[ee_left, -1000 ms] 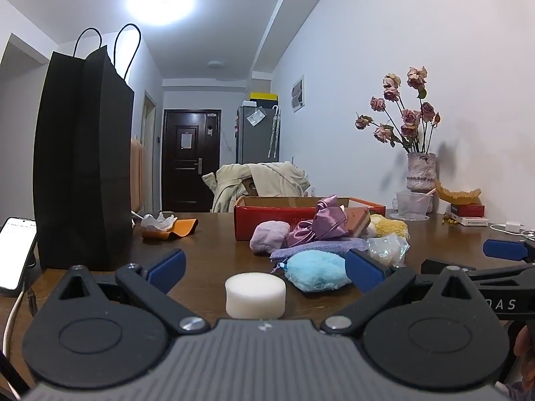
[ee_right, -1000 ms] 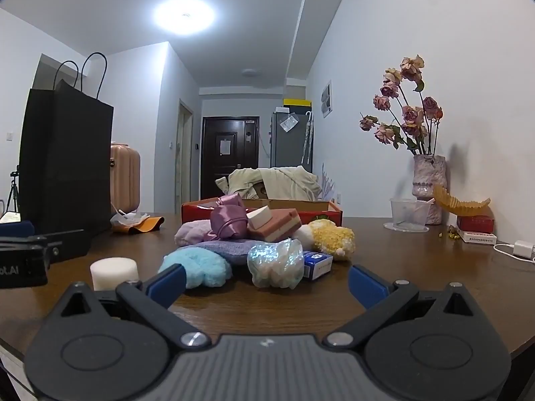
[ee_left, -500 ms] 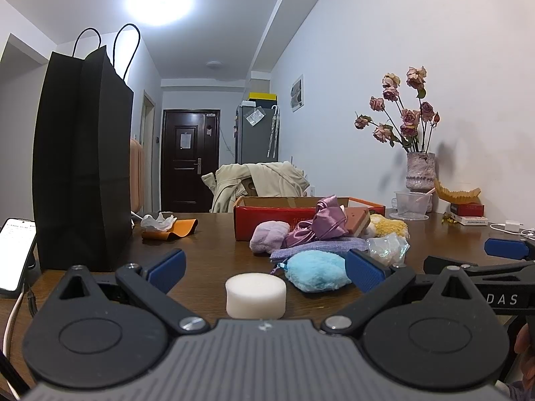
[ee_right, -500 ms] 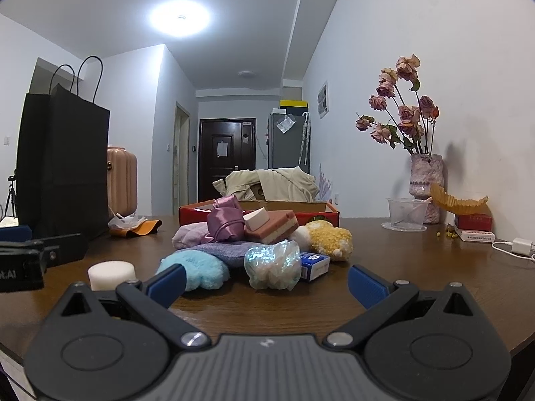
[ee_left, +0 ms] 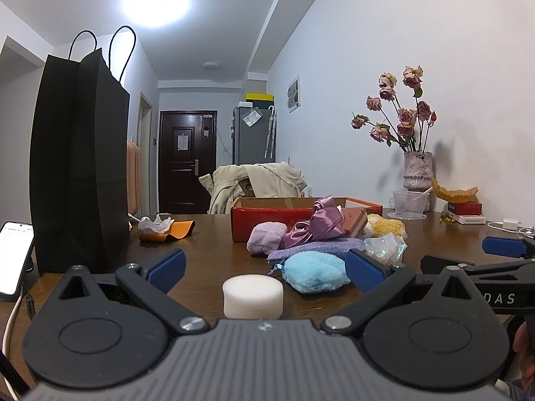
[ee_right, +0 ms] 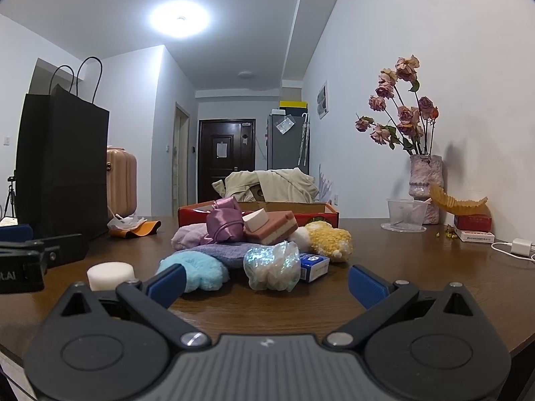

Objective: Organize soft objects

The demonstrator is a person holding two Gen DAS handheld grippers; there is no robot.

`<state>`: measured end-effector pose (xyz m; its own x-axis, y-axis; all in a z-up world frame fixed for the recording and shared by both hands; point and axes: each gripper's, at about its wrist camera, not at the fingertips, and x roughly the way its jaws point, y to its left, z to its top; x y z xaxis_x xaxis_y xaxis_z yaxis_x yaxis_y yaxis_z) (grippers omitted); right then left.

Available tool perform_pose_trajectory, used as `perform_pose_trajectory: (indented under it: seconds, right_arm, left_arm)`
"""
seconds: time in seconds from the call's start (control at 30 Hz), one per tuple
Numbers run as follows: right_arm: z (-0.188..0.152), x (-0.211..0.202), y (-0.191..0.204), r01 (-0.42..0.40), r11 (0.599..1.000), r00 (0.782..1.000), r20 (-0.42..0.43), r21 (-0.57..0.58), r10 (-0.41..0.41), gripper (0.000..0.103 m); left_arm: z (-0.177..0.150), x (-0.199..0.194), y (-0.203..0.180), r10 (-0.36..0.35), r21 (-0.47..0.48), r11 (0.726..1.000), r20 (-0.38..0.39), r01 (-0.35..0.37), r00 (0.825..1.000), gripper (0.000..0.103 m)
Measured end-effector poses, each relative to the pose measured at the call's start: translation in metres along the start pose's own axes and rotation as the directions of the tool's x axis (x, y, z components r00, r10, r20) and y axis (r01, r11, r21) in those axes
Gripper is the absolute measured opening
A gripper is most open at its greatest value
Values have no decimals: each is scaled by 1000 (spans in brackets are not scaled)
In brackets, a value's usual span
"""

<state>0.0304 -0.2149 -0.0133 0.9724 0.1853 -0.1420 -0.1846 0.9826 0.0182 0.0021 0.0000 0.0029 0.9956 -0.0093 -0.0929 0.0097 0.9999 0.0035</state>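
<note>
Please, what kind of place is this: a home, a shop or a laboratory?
Most likely a home, a dining area open to a hallway: a wooden table, a vase of dried roses, a fridge beside the entrance door.

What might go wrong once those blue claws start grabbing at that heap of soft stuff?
The pink sponge block and satin pouch sit stacked on the heap, so tugging lower items such as the blue puff may topple them. The shiny bag looks slippery and could squirt free. The left gripper, wide open around the white sponge, may nudge it away.
</note>
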Motion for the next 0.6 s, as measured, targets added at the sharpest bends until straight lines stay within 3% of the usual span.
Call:
perform_pose_trajectory:
  seconds: [0.6]
  right_arm:
    - [-1, -1, 0, 3, 1000, 1000, 10, 7, -3, 103]
  left_arm:
    - [1, 0, 0, 0, 1, 1000, 1, 0, 1000, 103]
